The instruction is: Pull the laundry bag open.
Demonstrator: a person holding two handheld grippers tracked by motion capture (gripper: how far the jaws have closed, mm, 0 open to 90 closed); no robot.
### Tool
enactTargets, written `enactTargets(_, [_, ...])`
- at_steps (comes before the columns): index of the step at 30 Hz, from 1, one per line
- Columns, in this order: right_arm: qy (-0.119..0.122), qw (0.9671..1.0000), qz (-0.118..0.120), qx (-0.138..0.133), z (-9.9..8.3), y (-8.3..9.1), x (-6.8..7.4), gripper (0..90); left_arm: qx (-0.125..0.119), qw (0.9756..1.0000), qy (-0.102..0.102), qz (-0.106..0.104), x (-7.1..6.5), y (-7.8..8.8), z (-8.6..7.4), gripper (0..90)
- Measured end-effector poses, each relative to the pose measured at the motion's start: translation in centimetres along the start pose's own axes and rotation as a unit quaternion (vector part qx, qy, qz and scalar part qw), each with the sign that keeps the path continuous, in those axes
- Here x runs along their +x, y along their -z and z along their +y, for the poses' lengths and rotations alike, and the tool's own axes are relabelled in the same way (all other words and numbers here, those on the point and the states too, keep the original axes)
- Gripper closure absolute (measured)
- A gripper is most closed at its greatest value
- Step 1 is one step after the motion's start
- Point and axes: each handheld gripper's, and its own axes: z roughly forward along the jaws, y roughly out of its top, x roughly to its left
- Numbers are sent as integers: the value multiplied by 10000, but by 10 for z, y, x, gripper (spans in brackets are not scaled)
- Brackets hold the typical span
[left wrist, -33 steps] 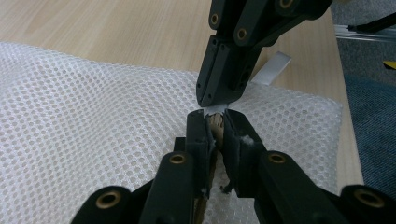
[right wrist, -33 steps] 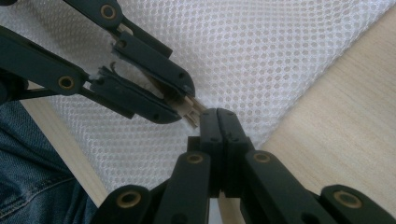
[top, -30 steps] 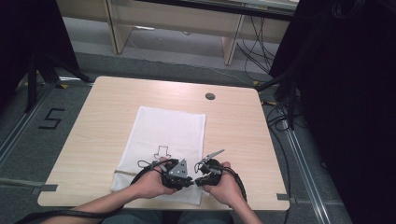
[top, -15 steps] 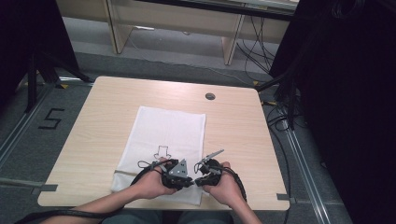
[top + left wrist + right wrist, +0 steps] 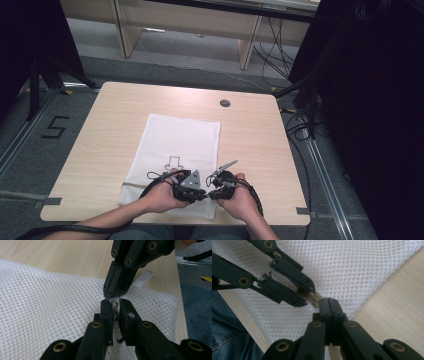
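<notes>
White mesh bag flat on worktop, near edge under hands. Left hand-held gripper pinching small tan bit, mostly hidden, can't ID. Right hand-held gripper fully closed, tips touching same bit.

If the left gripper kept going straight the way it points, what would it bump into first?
Most likely the right gripper: its shut jaws meet the left gripper tip to tip over the mesh bag, on a small tan piece pinched there. Depth is hard to judge.
</notes>
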Motion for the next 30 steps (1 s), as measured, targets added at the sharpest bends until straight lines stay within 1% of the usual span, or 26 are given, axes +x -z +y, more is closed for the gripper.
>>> enactTargets(1, [110,9999,12,-41,0,-1,-1,900,3,10000,2,0,0,0,0,815])
enactTargets(5, [121,9999,52,-76,0,-1,-2,900,15,10000,-11,5,-1,0,1,816])
enactTargets(6, [84,9999,44,-52,0,0,-1,900,22,10000,-11,9,-1,1,1,816])
enactTargets(7, [-58,10000,76,0,-1,0,1,900,35,9999,-113,13,0,1,1,816])
enactTargets(8, [20,10000,48,-40,0,0,-1,900,33,10000,-84,8,0,1,1,816])
enactTargets(9, [33,10000,54,-47,0,0,-1,900,18,10000,-71,12,0,1,1,816])
enactTargets(10, [22,10000,49,-41,0,0,-1,900,15,9999,-113,13,0,1,1,816])
enactTargets(11, [27,10000,58,-48,0,0,-1,900,14,10000,-64,9,-1,1,1,816])
enactTargets(12, [24,10000,59,-48,0,0,-1,900,15,9999,-124,12,0,1,1,817])
enactTargets(13, [-3,10000,66,-35,0,0,0,900,14,9999,-116,-11,0,1,2,817])
enactTargets(14, [-33,10000,74,-13,0,0,0,900,13,10000,-41,15,-1,1,1,817])
enactTargets(15, [0,10000,44,-30,0,0,0,900,71,10000,-53,18,-1,2,2,817])
enactTargets(16, [-2,10000,61,-6,0,0,0,900,78,9999,-93,19,0,4,2,880])
enactTargets(17, [103,9999,14,-36,0,-1,-1,900,49,10000,15,-6,0,6,2,874])
enactTargets(18, [123,9999,14,-28,1,0,-1,900,13,10000,1,-21,1,8,2,874])
enactTargets(19, [47,10000,-10,-8,1,0,1,900,35,10000,-91,-18,2,9,3,874])
enactTargets(21, [66,10000,-38,8,0,0,1,900,-17,10000,-13,4,0,7,2,873])
enactTargets(22, [45,10000,-12,-15,0,0,1,900,7,10000,-23,12,0,6,1,873])
enactTargets(23, [103,9999,9,-18,1,0,-1,900,-8,10000,-37,9,1,6,0,872])
enactTargets(24, [89,10000,-12,-24,0,0,-1,900,-28,10000,-17,-2,1,6,-1,872])
enactTargets(25, [93,9999,28,-26,1,-1,-1,900,-13,10000,-7,-35,2,6,0,872])
enactTargets(27, [143,9999,14,-36,1,-1,-2,900,-15,10000,-32,-1,1,6,0,872])
enactTargets(28, [92,10000,21,-23,1,-1,-1,900,-11,10000,-41,5,1,6,0,872])
enactTargets(29, [106,9999,32,-36,0,-1,-2,900,-19,10000,-21,-16,2,6,0,872])
enactTargets(30, [9,10000,41,-20,0,0,-2,900,-7,10000,-17,-12,2,6,0,872])
